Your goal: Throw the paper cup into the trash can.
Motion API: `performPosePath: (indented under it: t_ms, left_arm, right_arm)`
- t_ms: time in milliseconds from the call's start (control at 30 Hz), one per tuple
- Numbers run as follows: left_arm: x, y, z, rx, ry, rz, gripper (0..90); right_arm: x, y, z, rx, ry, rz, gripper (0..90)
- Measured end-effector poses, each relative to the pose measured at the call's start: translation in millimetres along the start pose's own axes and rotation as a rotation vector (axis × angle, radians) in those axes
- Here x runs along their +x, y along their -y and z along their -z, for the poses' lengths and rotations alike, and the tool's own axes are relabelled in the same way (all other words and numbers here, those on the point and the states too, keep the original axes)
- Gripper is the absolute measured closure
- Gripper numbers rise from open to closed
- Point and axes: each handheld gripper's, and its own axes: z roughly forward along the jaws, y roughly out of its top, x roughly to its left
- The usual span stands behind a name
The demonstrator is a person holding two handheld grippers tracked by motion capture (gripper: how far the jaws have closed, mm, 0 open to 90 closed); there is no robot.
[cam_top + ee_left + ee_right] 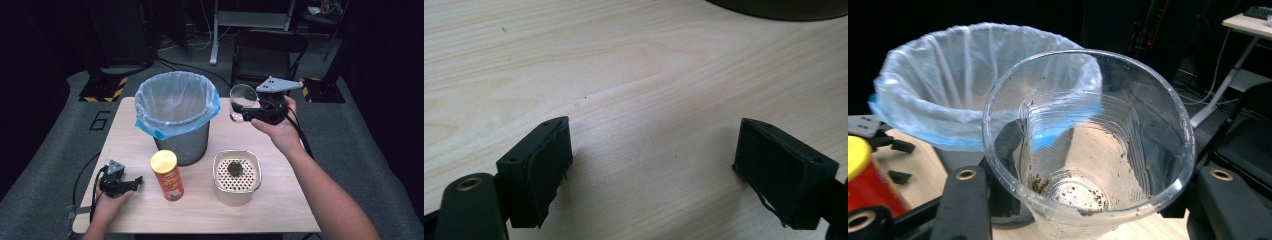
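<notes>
One clear plastic cup [243, 101], one blue-lined mesh bin [177, 116], one red yellow-lidded canister [167, 175], one perforated metal container [237, 177].

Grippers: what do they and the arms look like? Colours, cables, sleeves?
Both are black. The left gripper and right gripper each carry a grey three-cornered plate on top and trail a black cable. The jaws are blocky, with brass-coloured pivot rings and worn black pads. Forearms bare, no sleeves or gloves.
</notes>
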Motion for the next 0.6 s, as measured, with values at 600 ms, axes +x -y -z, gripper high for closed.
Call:
performPosePath:
  t_ms: [600]
  left_arm:
    - [-0.7, -0.1, -0.1, 0.011, 0.009, -0.007, 13.1]
  right_arm:
    - [41.7, -69.3, -28.5, -0.039, -0.108, 0.050, 41.2]
